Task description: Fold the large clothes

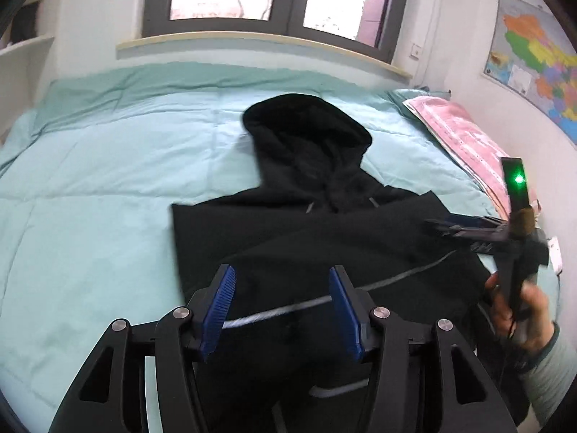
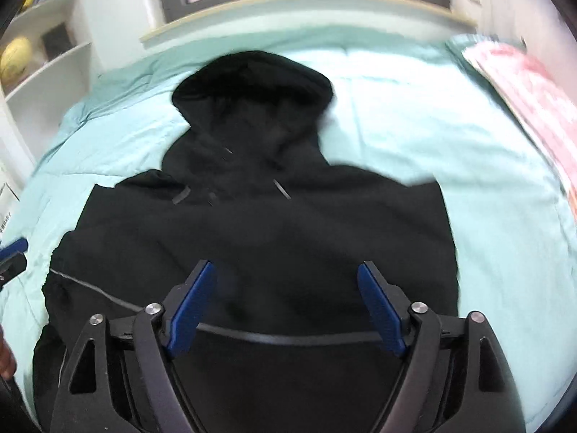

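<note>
The big black soft hoodie (image 2: 259, 223) is lying flat in the middle of the bed, on the smooth mint-green quilted blanket (image 1: 108, 166). Its rounded hood (image 1: 306, 122) is pointing toward the window edge of the bed, and a thin grey stripe (image 1: 288, 310) is running across its body. The left tongs (image 1: 281, 310) are hovering over the hoodie's lower part, opened wide and holding nothing. The right tongs (image 2: 288, 310) are also hovering over the lower part, spread wide and holding nothing. A pink patterned cloth (image 1: 461, 140) is lying along the bed's right edge.
</note>
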Tool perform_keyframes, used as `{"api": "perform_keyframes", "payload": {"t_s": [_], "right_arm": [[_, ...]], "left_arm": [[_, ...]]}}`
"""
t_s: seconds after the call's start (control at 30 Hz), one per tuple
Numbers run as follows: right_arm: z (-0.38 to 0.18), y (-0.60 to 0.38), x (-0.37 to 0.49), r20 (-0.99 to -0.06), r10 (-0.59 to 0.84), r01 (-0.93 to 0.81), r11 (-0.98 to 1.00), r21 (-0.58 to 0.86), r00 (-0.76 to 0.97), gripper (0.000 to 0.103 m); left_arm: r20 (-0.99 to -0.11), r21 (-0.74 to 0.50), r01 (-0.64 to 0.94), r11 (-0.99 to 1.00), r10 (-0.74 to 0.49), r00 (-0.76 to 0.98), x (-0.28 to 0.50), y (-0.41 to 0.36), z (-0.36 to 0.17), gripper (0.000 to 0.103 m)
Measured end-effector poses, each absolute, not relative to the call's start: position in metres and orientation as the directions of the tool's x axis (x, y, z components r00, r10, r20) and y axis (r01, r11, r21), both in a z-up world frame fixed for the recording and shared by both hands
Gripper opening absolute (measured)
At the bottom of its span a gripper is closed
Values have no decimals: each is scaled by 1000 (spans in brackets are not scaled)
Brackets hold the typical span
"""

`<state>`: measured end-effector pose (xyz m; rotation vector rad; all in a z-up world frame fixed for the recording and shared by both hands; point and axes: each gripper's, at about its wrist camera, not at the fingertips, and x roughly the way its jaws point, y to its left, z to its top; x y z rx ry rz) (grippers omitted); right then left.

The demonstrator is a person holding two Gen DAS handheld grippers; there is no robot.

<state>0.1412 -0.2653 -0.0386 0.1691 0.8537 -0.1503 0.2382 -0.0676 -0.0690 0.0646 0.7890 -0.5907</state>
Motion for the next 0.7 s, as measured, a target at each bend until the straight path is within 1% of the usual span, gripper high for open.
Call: {"api": "perform_keyframes", "payload": {"t_s": [0.1, 0.13, 0.17, 0.2, 0.23, 0.27, 0.33, 0.4, 0.5, 0.53, 0.6, 0.67, 0.7], "right_arm": [[-56, -244, 170, -791, -131, 187, 982, -21, 597, 84], [-72, -242, 182, -822, -157, 195, 979, -57, 548, 84], [-86, -245, 190, -844, -171, 202, 976, -77, 508, 86], [-104, -250, 196, -868, -165, 211, 975, -72, 468, 89], [-110, -253, 195, -867, -153, 225, 973, -49, 474, 97], [-112, -263, 192, -867, -128, 248, 969, -5, 482, 99], [-113, -270, 190, -866, -113, 248, 969, 13, 486, 100], [-113, -271, 185, -850, -117, 214, 977, -5, 513, 101], [-102, -276, 162, -830, -75, 191, 981, 38, 553, 101], [-95, -277, 149, -825, -60, 192, 980, 60, 562, 100], [-78, -273, 115, -795, -22, 168, 981, 101, 607, 95], [-67, -269, 88, -765, 5, 138, 983, 123, 644, 83], [-60, -264, 70, -758, 10, 129, 984, 124, 652, 82]], "left_arm": [[-732, -195, 492, 849, -460, 503, 264, -85, -92, 56], [-774, -207, 463, 862, -434, 461, 278, -93, -112, 56], [-816, -195, 426, 883, -387, 430, 291, -97, -130, 55], [-851, -189, 400, 897, -353, 389, 305, -99, -154, 47], [-850, -206, 400, 893, -366, 379, 311, -100, -166, 45], [-839, -227, 404, 886, -389, 380, 311, -97, -167, 44], [-830, -234, 409, 882, -400, 388, 310, -94, -162, 42], [-824, -209, 426, 880, -393, 408, 302, -93, -157, 42], [-794, -166, 461, 872, -395, 462, 270, -85, -131, 42], [-781, -168, 470, 867, -408, 474, 262, -83, -126, 43], [-731, -197, 495, 846, -463, 501, 237, -66, -102, 45], [-693, -235, 503, 832, -506, 514, 219, -58, -87, 47], [-682, -250, 503, 827, -520, 515, 213, -59, -81, 47]]}}
